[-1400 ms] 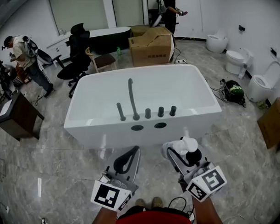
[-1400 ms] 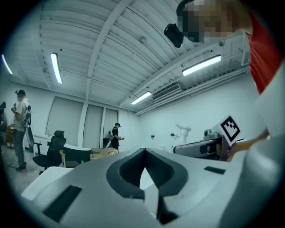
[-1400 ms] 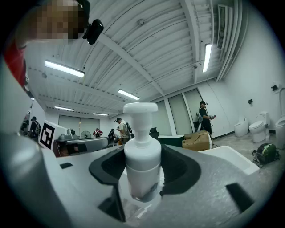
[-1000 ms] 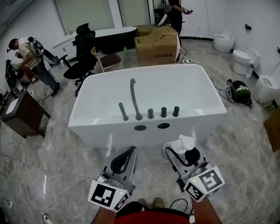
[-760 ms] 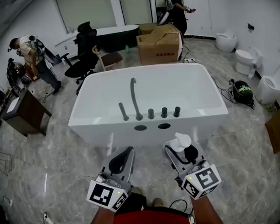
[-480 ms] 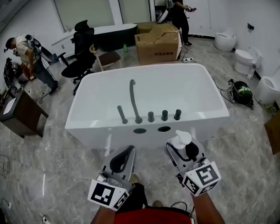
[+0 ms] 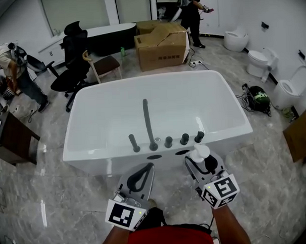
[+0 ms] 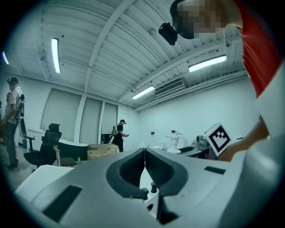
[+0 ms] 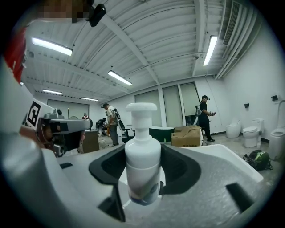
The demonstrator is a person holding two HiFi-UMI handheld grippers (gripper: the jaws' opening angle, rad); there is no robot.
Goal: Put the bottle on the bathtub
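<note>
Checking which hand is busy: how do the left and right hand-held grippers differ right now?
The right hand-held gripper is shut on the white pump bottle, held upright. The left hand-held gripper is shut on nothing, with its jaws touching. In the head view the right one's tip shows at the bathtub rim beside the knobs, while the left one's ends lower. Both carry a marker cube.
</note>
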